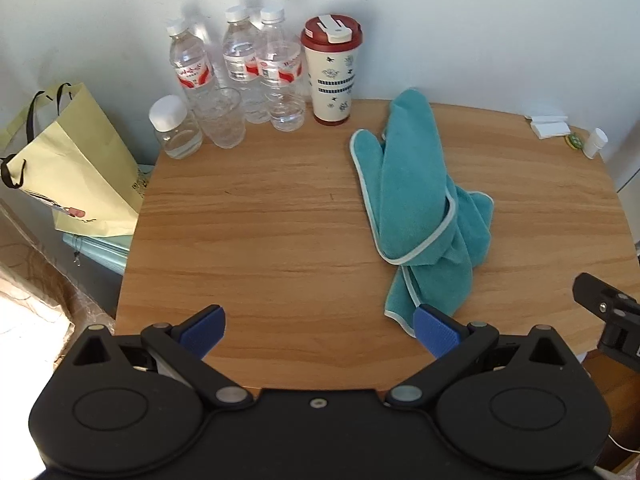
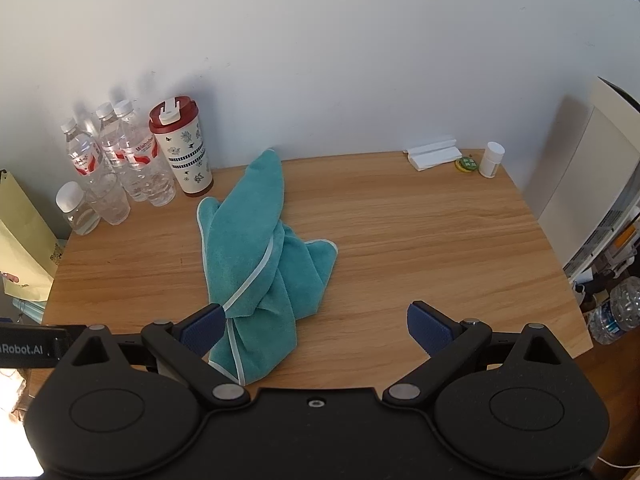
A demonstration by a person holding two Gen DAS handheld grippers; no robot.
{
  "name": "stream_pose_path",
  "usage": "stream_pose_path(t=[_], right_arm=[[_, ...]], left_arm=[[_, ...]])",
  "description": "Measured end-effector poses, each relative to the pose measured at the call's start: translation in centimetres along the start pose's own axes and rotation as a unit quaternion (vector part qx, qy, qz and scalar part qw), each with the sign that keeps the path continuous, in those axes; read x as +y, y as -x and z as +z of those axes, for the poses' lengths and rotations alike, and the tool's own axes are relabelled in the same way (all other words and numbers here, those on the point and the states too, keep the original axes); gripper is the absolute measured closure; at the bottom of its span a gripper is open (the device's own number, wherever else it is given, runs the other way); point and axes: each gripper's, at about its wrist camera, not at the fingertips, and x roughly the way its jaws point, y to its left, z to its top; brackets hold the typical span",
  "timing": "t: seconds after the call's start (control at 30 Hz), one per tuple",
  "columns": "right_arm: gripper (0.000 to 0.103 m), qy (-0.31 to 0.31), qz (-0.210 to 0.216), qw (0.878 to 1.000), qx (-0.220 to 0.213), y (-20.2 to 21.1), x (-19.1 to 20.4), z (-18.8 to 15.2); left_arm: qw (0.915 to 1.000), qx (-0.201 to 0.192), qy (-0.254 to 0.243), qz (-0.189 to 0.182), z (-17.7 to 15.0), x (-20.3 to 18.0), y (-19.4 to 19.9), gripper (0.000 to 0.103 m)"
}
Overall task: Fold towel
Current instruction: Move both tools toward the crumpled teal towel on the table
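Note:
A teal towel (image 1: 416, 200) with a pale hem lies crumpled in a long heap on the wooden table (image 1: 260, 220), running from the back toward the front edge. My left gripper (image 1: 320, 330) hovers open over the front edge, its right pad just beside the towel's near end. In the right wrist view the towel (image 2: 260, 248) sits left of centre, and my right gripper (image 2: 316, 326) is open, its left pad over the towel's near part. Nothing is between either pair of fingers. The right gripper's body (image 1: 608, 312) shows at the left view's right edge.
Several water bottles (image 1: 256, 64), a glass (image 1: 222, 118), a small jar (image 1: 174, 128) and a red-lidded tumbler (image 1: 332, 70) stand at the back left against the wall. White paper (image 2: 434, 154) and a small white bottle (image 2: 491, 159) sit at the back right. A yellow paper bag (image 1: 76, 168) stands left of the table.

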Motion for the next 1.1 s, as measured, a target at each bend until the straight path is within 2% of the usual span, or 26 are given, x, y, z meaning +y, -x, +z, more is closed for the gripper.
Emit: stream_pose_path(t=[0.23, 0.37, 1.1], right_arm=[[0.003, -0.017, 0.010, 1.000, 0.004, -0.5, -0.5, 0.5], [0.003, -0.005, 0.012, 1.000, 0.002, -0.4, -0.7, 0.6], [0.003, 0.013, 0.020, 1.000, 0.011, -1.7, -0.9, 1.6]], left_arm=[[0.9999, 0.011, 0.006, -0.005, 0.7, 0.1, 0.1, 0.000], [0.9999, 0.000, 0.006, 0.012, -0.2, -0.2, -0.6, 0.000], [0.9998, 0.007, 0.009, 0.018, 1.1, -0.7, -0.7, 0.000]])
